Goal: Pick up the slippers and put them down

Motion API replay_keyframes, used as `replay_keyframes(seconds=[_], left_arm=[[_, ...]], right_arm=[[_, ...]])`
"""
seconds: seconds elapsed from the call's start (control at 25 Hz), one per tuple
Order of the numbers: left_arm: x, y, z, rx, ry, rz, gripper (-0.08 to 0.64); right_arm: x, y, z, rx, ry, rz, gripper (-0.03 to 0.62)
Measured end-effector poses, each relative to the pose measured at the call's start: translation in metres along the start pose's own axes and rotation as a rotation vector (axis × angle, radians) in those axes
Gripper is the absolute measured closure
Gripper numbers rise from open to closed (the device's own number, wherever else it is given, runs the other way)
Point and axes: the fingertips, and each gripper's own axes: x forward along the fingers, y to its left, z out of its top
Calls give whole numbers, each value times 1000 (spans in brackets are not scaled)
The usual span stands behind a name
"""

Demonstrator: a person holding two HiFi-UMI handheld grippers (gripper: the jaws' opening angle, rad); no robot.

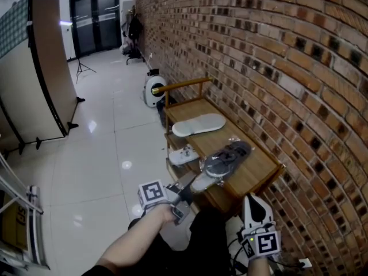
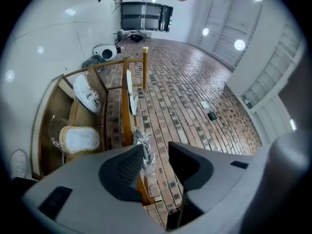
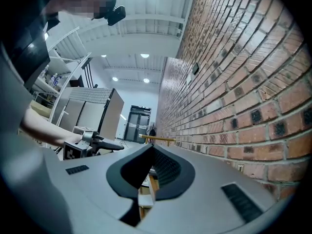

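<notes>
A dark grey slipper [image 1: 229, 155] in a clear plastic bag lies on top of the wooden shoe rack [image 1: 261, 171], near its front end. My left gripper [image 1: 202, 180] is at the slipper's heel end. In the left gripper view the jaws [image 2: 155, 150] stand apart, with the bag's thin plastic edge [image 2: 144, 147] in the gap and the pads not pressing on it. A white slipper [image 1: 199, 124] lies further back on the same top. My right gripper [image 1: 253, 199] hangs below the rack's near corner, shut and empty [image 3: 150, 152].
The brick wall [image 1: 287, 68] runs along the rack's right side. The lower shelf holds a white slipper [image 2: 88, 94] and a bagged pale slipper [image 2: 80, 139]. Beyond the rack stands a round white device [image 1: 154, 89]. A leaning panel [image 1: 40, 68] and metal frame [image 1: 17, 211] are at the left.
</notes>
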Motion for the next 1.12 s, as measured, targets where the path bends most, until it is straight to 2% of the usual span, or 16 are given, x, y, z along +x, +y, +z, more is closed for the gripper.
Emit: replay_keyframes(seconds=[0.12,0.16,0.48,0.56,0.6,0.64,0.68,0.76,0.96,1.12], left_arm=[[28,15,-13,-56,65,0,284],[35,19,-16,-77,79,-5,256],[72,30,-22,-166,116,-22,251],[79,28,-24,-161,148,-33,250],[81,29,-26,-166,161,-24,254],[81,32,-27,-183,166,-6,310],[81,36,-28,-210,162,14,413],[79,38,-30,-232,153,27,426],[70,33,-30,-188,151,24,433],[52,20,-13,-152,109,15,434]], right_arm=[[-1,-3,1,0,8,-11,582],[-2,-4,1,5,8,-15,582],[-10,-13,0,20,24,-39,583],[-13,-15,0,23,24,-46,583],[-14,-16,0,21,24,-48,583],[-15,-16,0,21,25,-49,581],[-16,-16,0,23,25,-49,582],[-18,-16,-2,27,24,-49,583],[-17,-14,-5,29,24,-42,582],[-6,-6,0,27,-2,-16,583]])
